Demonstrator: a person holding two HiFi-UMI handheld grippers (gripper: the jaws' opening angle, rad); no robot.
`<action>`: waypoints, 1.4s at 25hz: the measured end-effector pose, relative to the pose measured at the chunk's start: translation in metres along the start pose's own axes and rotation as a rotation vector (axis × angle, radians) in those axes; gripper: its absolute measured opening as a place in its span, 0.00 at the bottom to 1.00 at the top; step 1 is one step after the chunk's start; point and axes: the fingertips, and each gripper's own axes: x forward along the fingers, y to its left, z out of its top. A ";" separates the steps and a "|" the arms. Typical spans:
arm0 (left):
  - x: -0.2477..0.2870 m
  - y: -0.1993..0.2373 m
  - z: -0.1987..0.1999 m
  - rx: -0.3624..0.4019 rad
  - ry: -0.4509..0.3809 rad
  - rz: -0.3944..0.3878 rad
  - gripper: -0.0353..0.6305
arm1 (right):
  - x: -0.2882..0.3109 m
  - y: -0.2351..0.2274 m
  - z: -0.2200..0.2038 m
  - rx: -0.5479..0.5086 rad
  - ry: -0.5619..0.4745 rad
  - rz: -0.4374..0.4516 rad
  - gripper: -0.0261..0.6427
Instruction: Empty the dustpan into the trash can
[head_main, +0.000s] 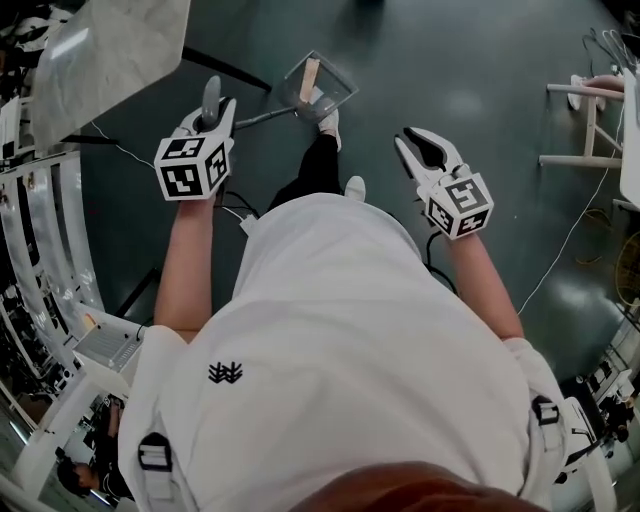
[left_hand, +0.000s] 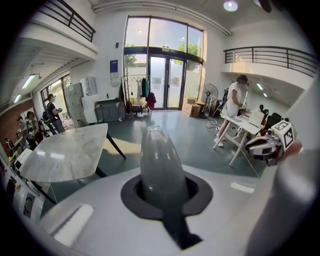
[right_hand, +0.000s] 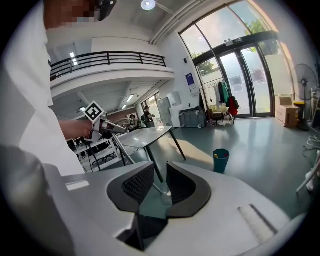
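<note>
My left tongs (head_main: 214, 112) are clamped round the dustpan handle (left_hand: 161, 165), arm stretched forward; my right tongs (head_main: 420, 146) are held out level with them, jaws a little apart with nothing between, forearm angled inward

Daylight floods through the tall glass doors (left_hand: 165, 75), washing them out, and lies as a pale patch on the floor (left_hand: 125, 145). A ceiling lamp (left_hand: 230, 5) flares white. The head view is dimmer, with soft glare spots on the dark floor. Both gripper views bow towards their black-vignetted edges. The dustpan handle (left_hand: 162, 165), close to the lens, is blurred.
</note>
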 end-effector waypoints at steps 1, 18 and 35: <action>-0.005 0.003 -0.002 0.005 -0.007 -0.009 0.15 | 0.000 0.008 0.001 -0.005 0.000 -0.009 0.13; 0.154 0.068 0.185 0.090 -0.036 -0.145 0.15 | 0.092 -0.122 0.122 0.026 -0.020 -0.204 0.13; 0.323 0.047 0.373 0.120 -0.065 0.031 0.15 | 0.107 -0.349 0.194 0.027 -0.008 -0.109 0.13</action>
